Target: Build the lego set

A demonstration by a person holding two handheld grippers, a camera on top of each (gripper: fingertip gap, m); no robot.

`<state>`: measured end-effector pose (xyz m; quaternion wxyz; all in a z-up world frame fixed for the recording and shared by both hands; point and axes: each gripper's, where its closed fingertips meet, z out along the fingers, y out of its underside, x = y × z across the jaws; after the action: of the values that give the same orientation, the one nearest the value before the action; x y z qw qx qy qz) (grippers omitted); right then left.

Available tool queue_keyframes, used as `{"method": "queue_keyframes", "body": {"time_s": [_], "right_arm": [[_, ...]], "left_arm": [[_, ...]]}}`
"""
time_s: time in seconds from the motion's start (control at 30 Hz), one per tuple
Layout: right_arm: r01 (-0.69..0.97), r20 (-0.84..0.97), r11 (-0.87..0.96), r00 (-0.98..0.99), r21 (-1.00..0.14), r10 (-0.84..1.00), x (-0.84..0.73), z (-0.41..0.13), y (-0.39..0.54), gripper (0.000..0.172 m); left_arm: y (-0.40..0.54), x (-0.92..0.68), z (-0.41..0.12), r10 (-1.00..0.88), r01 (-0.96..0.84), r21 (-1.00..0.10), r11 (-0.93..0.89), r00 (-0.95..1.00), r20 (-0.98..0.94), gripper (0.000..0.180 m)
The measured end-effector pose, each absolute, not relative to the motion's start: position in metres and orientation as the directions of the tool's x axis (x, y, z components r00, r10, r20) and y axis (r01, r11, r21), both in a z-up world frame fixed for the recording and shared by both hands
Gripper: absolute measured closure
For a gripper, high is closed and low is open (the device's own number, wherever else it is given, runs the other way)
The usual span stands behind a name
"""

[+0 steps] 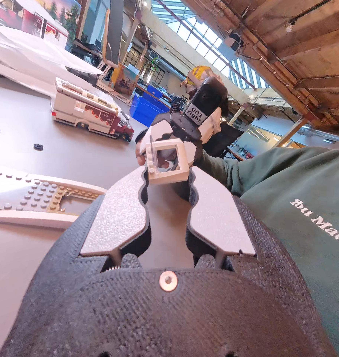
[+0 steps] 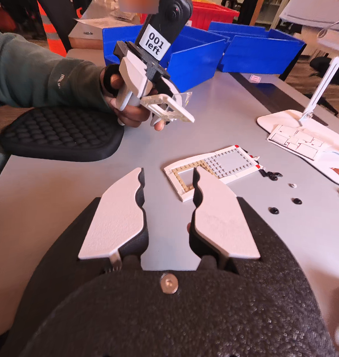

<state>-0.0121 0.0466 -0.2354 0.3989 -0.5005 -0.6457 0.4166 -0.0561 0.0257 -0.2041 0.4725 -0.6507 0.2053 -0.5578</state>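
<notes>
My left gripper [image 1: 167,172] is shut on a white toy-brick window frame [image 1: 168,176] with a clear pane hinged open on its left side, and holds it up in the air. The right wrist view shows the same frame [image 2: 181,114] at the tips of that gripper, above the grey table [image 2: 87,183]. My right gripper [image 2: 168,172] is open with nothing between its fingers. It hovers over the table beside a flat white, tan and grey studded plate [image 2: 222,166] that has a rectangular opening. The plate also lies at the lower left of the left wrist view [image 1: 39,197].
A built toy camper van [image 1: 87,114] stands farther back on the table. A black padded cushion [image 2: 62,133] lies at the left edge. Blue bins [image 2: 257,52] stand beyond the table. A white lamp base [image 2: 277,119], a booklet [image 2: 300,143] and small black pieces [image 2: 274,210] are at the right. Across from one pair of fingers to the other is roughly 7 cm.
</notes>
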Motion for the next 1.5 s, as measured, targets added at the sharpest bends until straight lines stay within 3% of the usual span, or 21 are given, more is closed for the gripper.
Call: {"method": "queue_keyframes", "body": {"time_s": [0.13, 0.23, 0.37, 0.47, 0.87, 1.2, 1.3, 1.4, 1.5], "right_arm": [[0.335, 0.141, 0.185, -0.153, -0.924, 0.978, -0.013, -0.240, 0.050, 0.131], [0.360, 0.145, 0.190, -0.150, -0.913, 0.978, -0.014, -0.246, 0.051, 0.134], [0.380, 0.148, 0.193, -0.143, -0.905, 0.979, -0.015, -0.251, 0.051, 0.137], [0.405, 0.162, 0.202, -0.131, -0.892, 0.978, -0.016, -0.257, 0.054, 0.141], [0.567, 0.269, 0.257, -0.063, -0.782, 0.961, -0.017, -0.288, 0.068, 0.147], [0.550, 0.190, 0.150, 0.016, -0.822, 0.982, -0.012, -0.279, 0.083, 0.146], [0.548, 0.174, 0.137, 0.015, -0.825, 0.985, -0.013, -0.280, 0.082, 0.146], [0.554, 0.181, 0.149, 0.004, -0.819, 0.983, -0.012, -0.281, 0.080, 0.146], [0.552, 0.178, 0.148, 0.002, -0.821, 0.984, -0.012, -0.280, 0.080, 0.146]], "left_arm": [[0.028, -0.059, -0.198, -0.793, 0.293, -0.852, -0.433, 0.327, 0.515, 0.140], [0.039, -0.070, -0.207, -0.760, 0.256, -0.886, -0.386, 0.455, 0.463, 0.140], [0.056, -0.088, -0.247, -0.693, -0.117, -0.959, -0.260, 0.714, 0.101, 0.140], [0.057, -0.086, -0.261, -0.678, -0.313, -0.931, -0.189, 0.727, -0.107, 0.140], [0.049, -0.067, -0.272, -0.724, -0.375, -0.908, -0.185, 0.677, -0.132, 0.140], [0.021, -0.034, -0.306, -0.837, -0.600, -0.777, -0.193, 0.514, -0.189, 0.140], [0.021, -0.035, -0.306, -0.834, -0.590, -0.781, -0.206, 0.523, -0.175, 0.140], [0.021, -0.035, -0.303, -0.837, -0.551, -0.805, -0.220, 0.531, -0.134, 0.123], [0.020, -0.035, -0.288, -0.842, -0.449, -0.866, -0.222, 0.537, -0.062, 0.122]]}}
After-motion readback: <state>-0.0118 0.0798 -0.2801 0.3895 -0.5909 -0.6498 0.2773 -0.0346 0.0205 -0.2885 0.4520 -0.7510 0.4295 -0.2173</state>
